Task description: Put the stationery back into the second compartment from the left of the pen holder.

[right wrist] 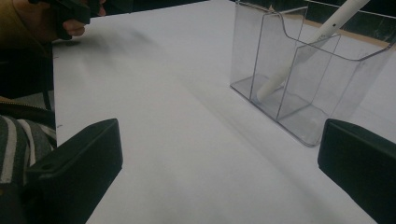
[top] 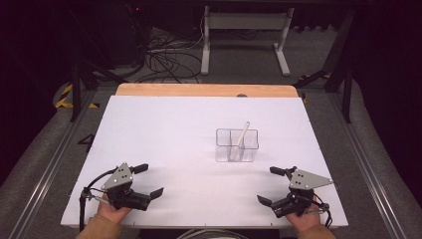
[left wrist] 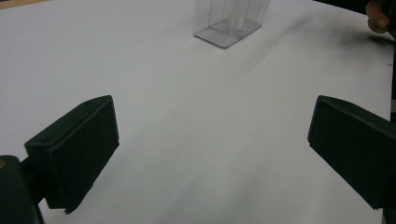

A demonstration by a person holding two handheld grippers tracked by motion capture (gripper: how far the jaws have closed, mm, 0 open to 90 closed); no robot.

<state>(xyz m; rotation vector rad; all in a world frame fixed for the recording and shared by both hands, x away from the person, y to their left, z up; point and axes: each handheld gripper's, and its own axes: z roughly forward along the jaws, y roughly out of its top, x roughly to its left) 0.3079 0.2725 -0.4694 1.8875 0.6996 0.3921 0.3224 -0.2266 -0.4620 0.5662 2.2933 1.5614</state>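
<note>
White table holds a clear organizer; both hand-held grippers gape wide, empty.

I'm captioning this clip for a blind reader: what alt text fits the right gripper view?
A clear plastic holder with dividers stands on a white table, a white stick leaning inside it. The right gripper faces it with jaws wide open and empty.

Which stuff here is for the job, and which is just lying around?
For the job:
clear divided box
white stick leaning inside it
left hand-held gripper, open
right hand-held gripper, open

Just around:
white table cover
wooden edge
floor cables
white stand
</note>
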